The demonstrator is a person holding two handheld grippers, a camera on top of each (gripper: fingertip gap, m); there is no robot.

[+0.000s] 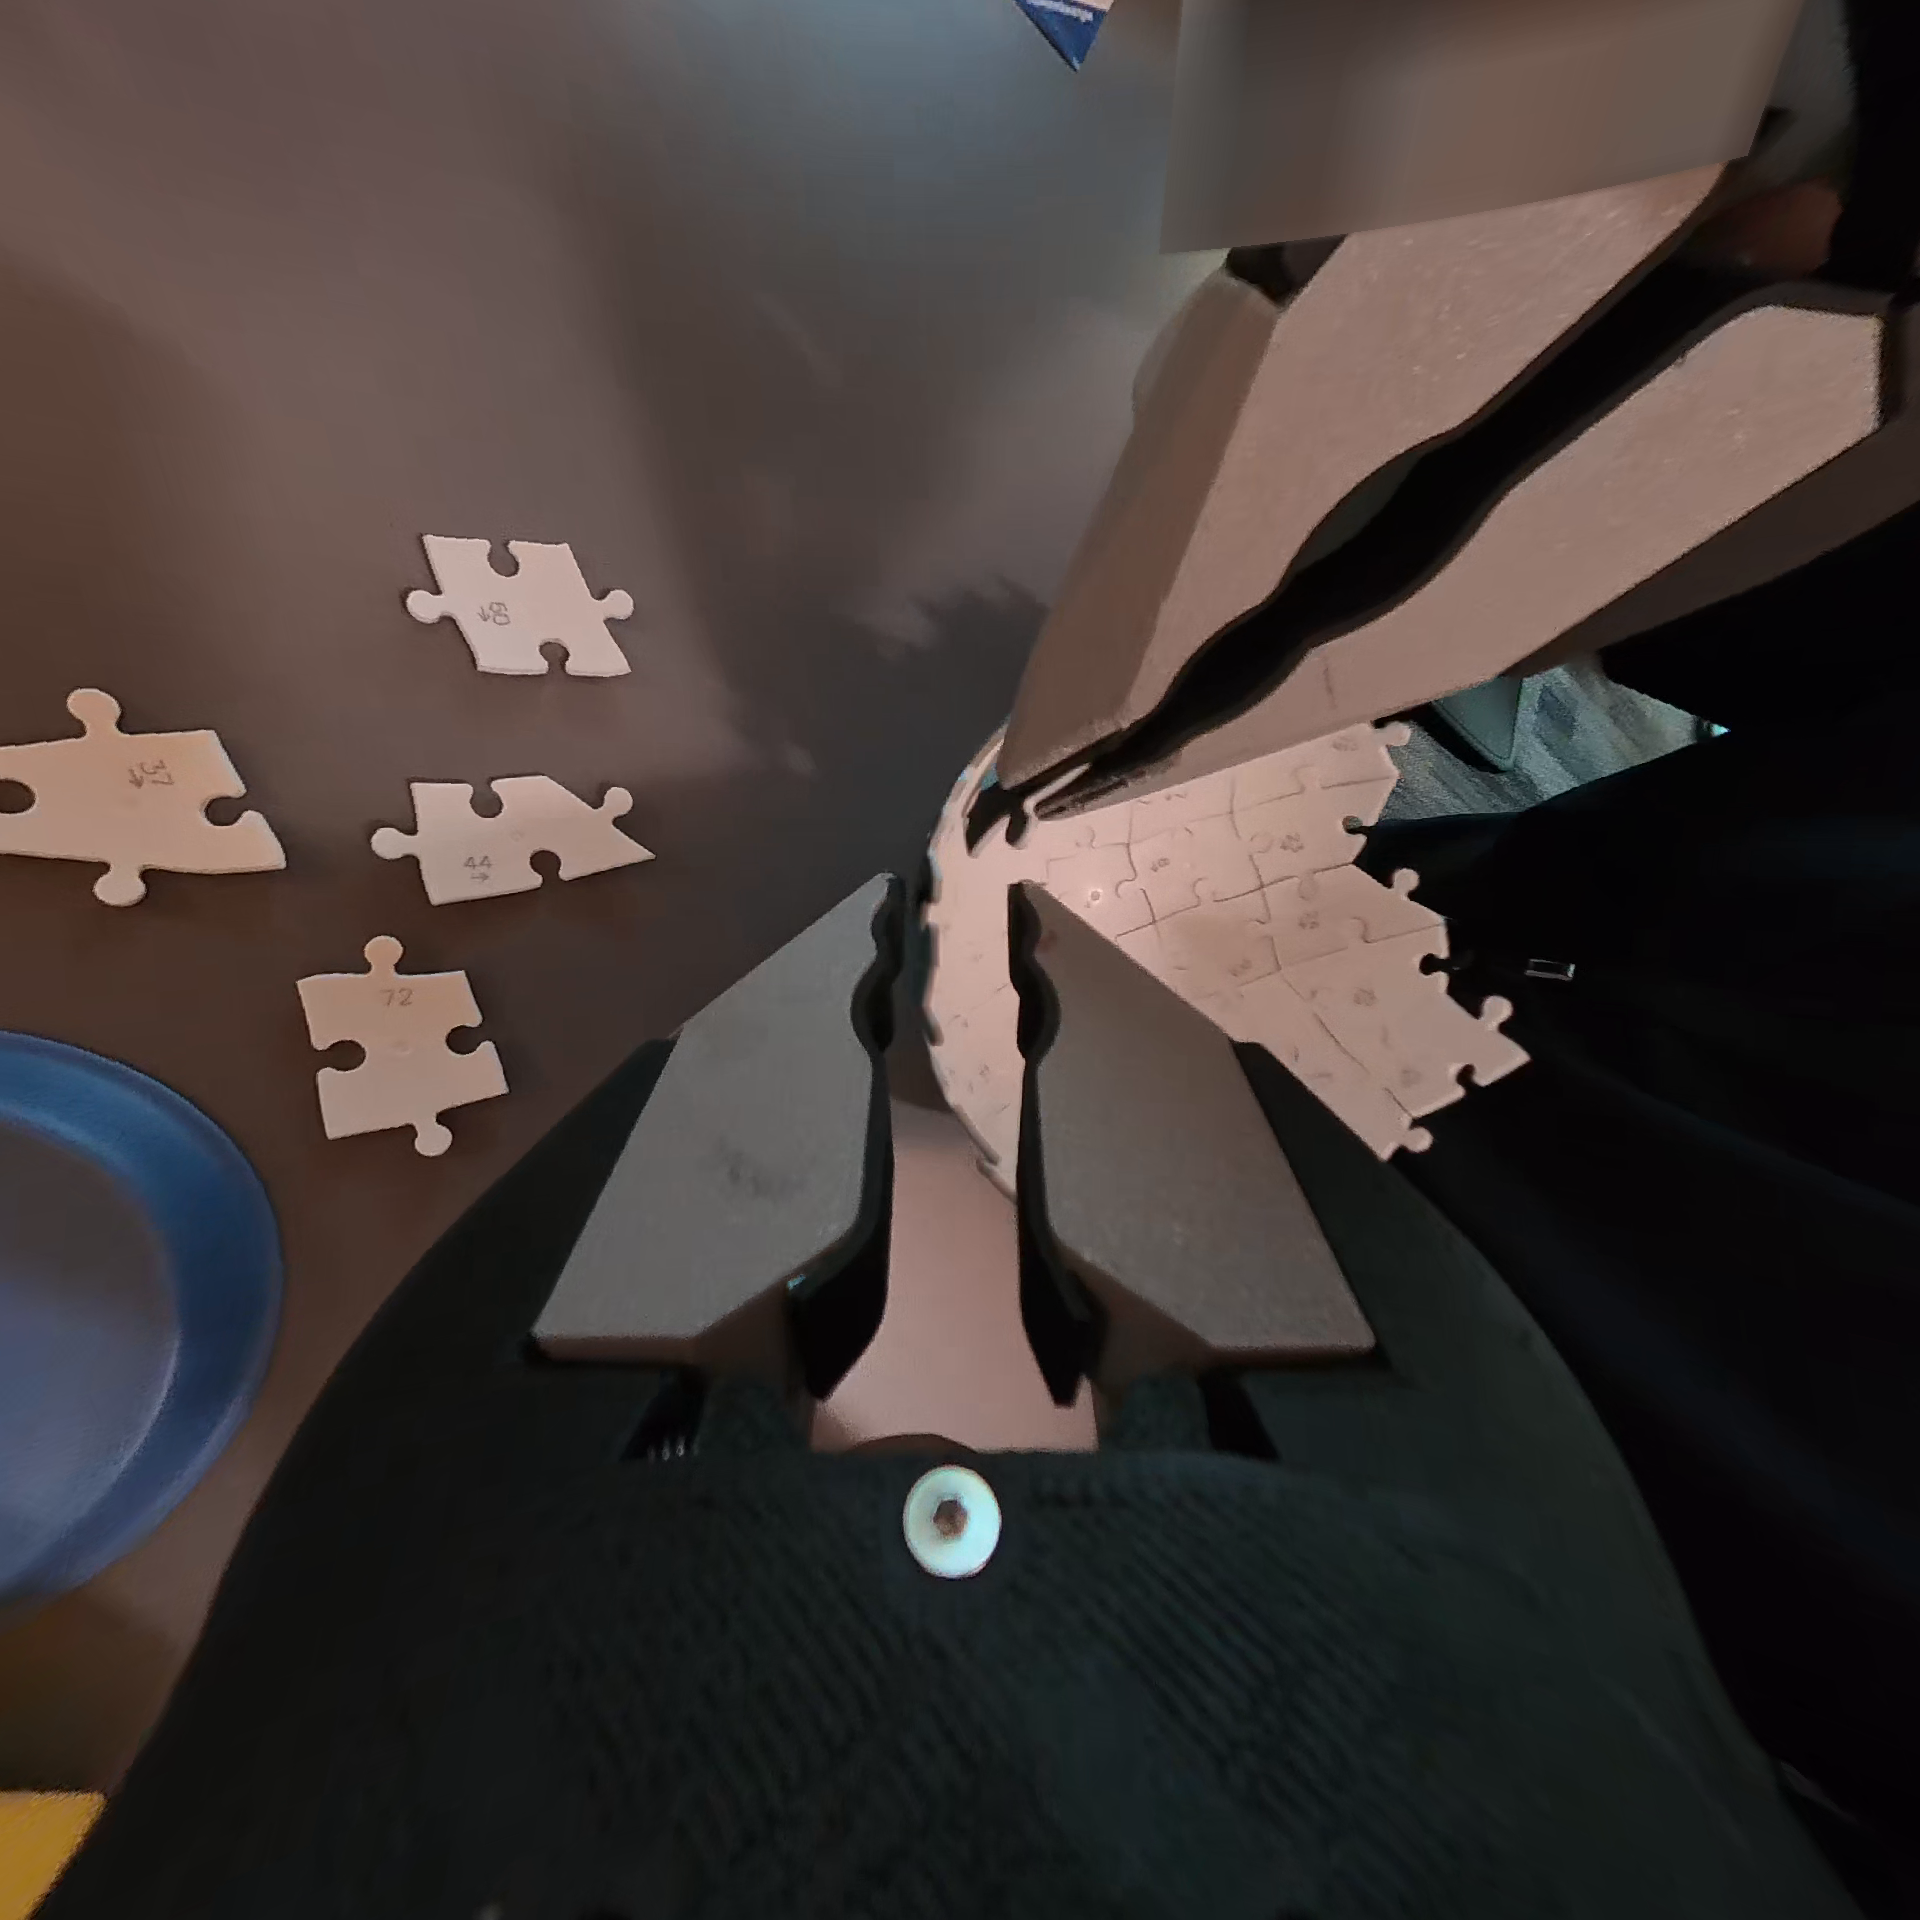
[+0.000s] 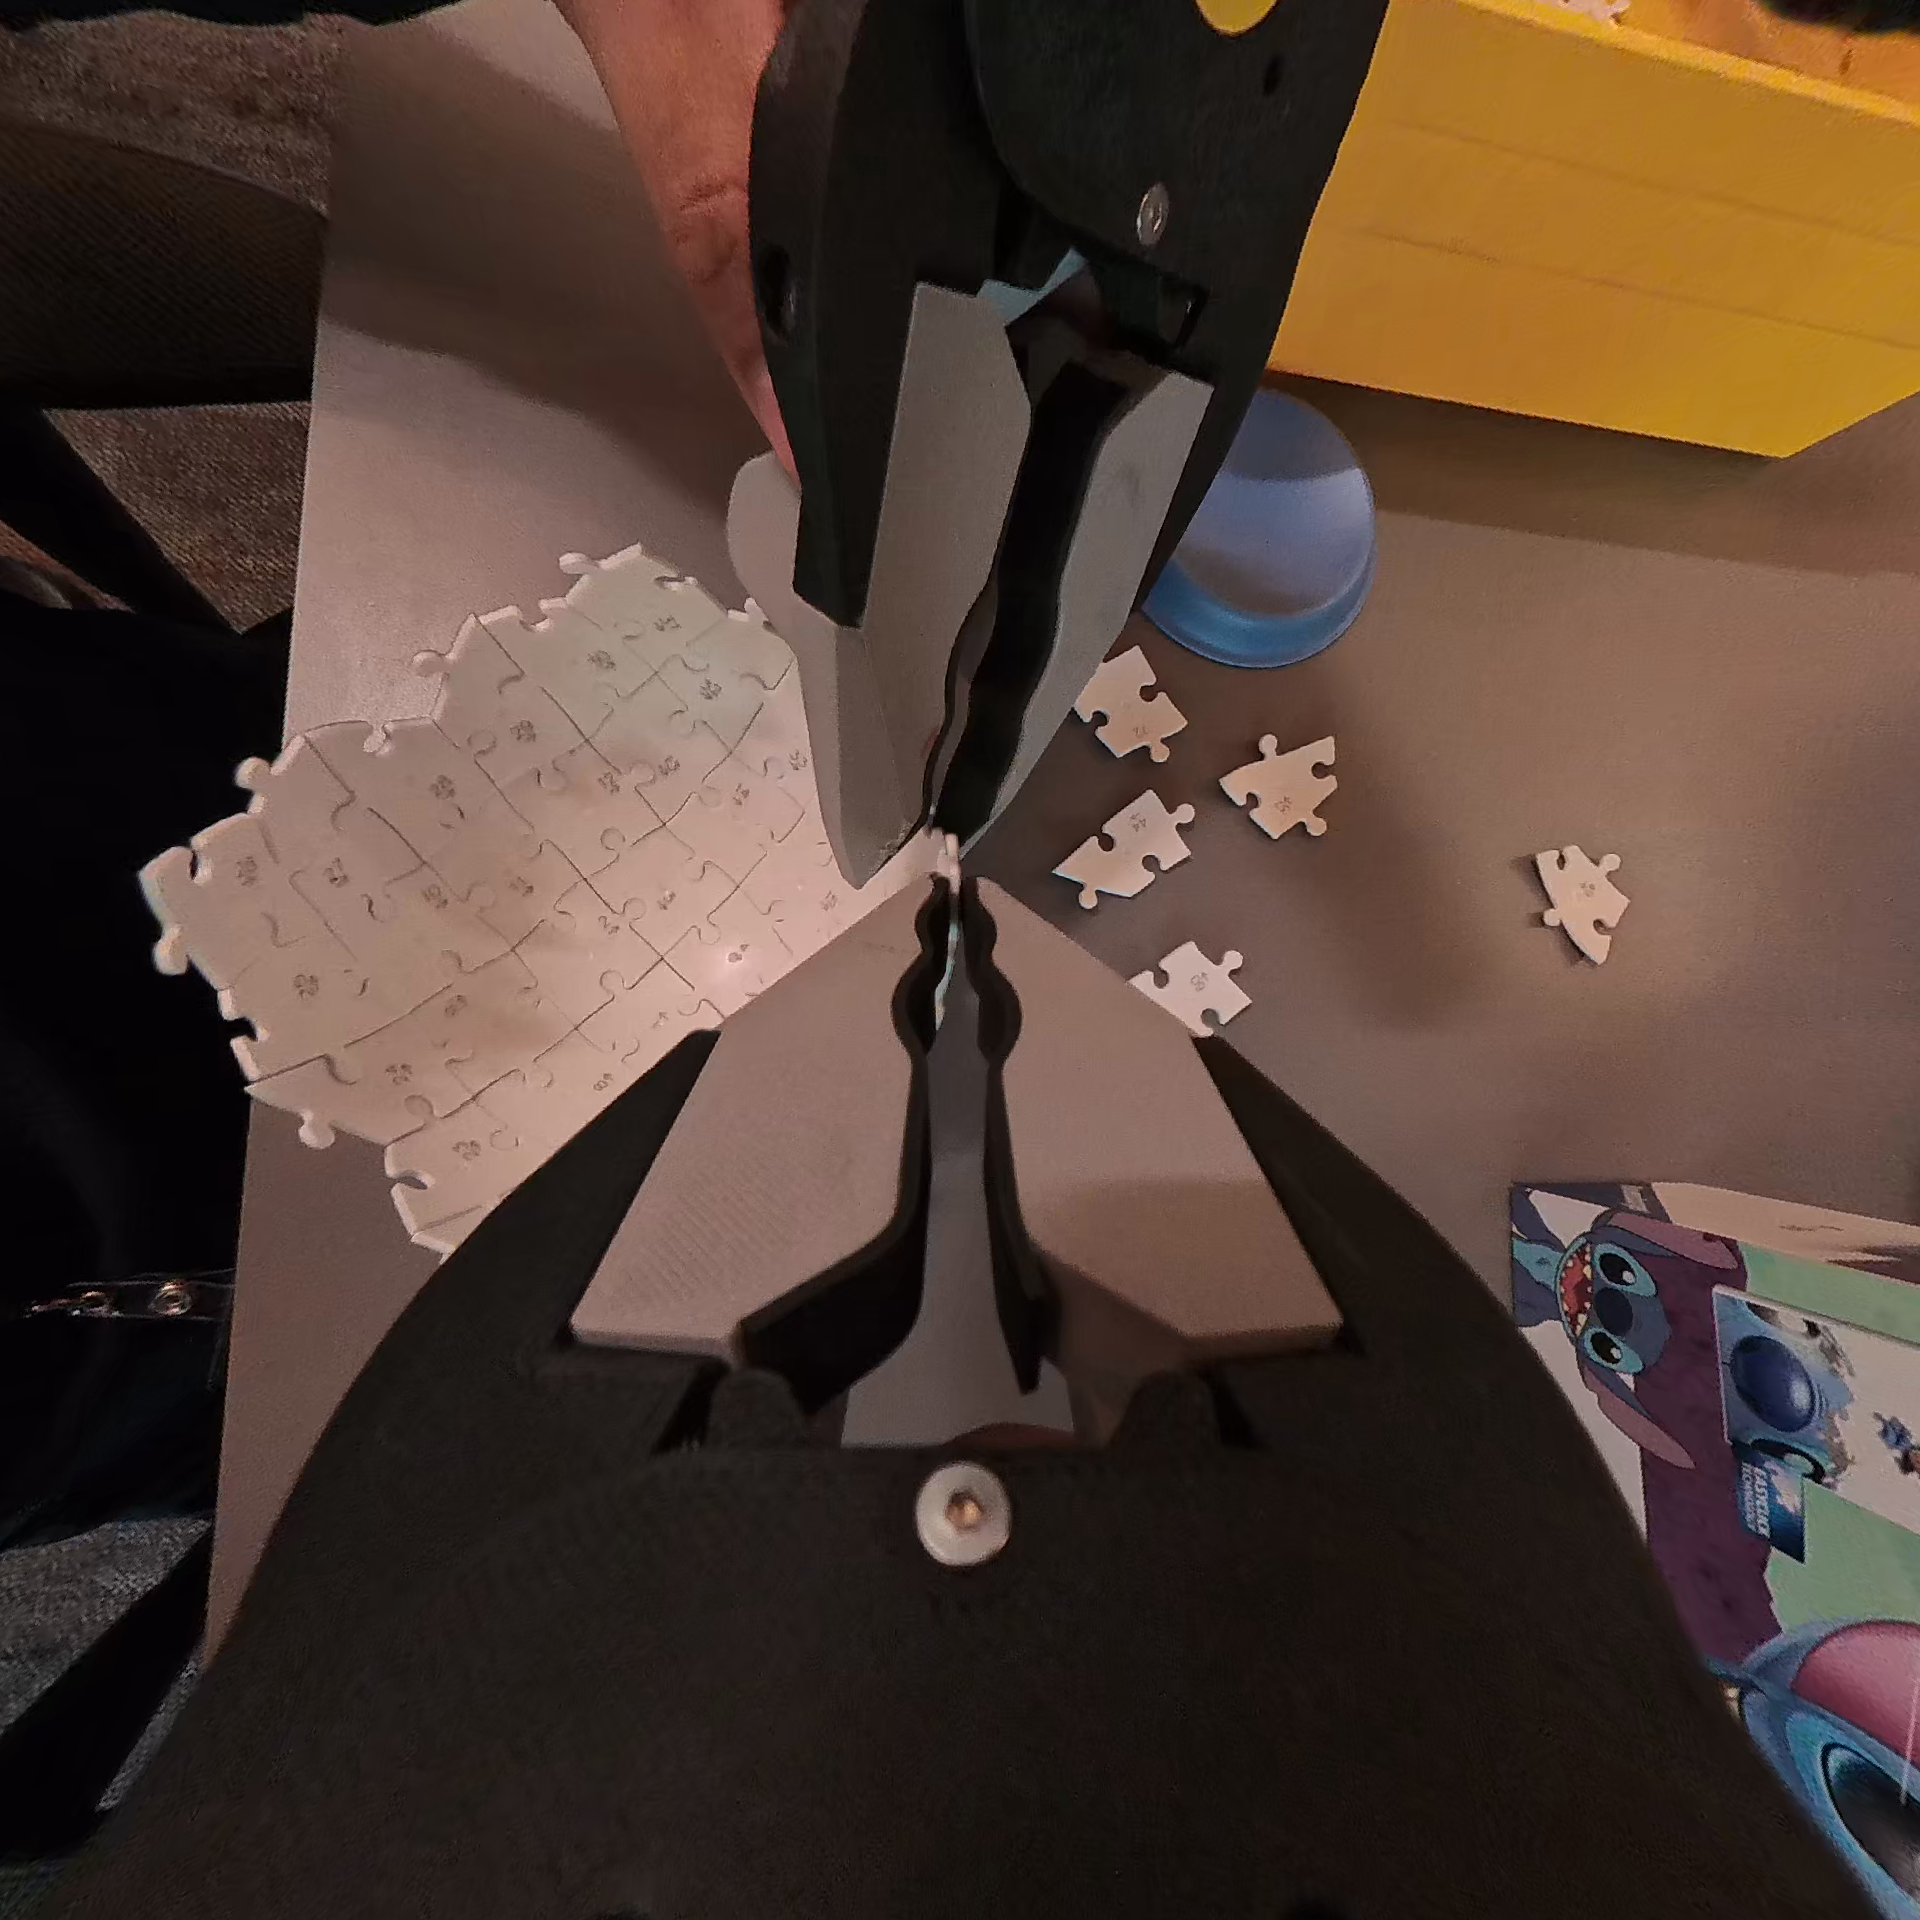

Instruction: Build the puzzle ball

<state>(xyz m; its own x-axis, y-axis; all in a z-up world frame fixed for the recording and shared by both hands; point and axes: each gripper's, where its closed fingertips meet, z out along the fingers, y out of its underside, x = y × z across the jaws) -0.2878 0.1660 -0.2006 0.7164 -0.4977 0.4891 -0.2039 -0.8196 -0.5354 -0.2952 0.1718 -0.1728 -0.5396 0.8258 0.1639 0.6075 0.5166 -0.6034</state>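
A blue bowl-shaped stand sits in the upper middle of the right wrist view, just below a yellow box at the upper right; what either holds cannot be told, apart from a white scrap at the box's top edge. The partly built puzzle ball, a curved shell of joined white pieces with its inner face showing, fills the left middle of that frame, its long axis running from lower left toward the centre, where its rim meets both claws. The right gripper is nearly closed, pinching the shell's rim between its tips. The left gripper stands a little wider and grips the same rim from the opposite side. Loose puzzle pieces lie flat on the grey table, left of centre in the left wrist view. A printed puzzle box lies at the right view's lower right.
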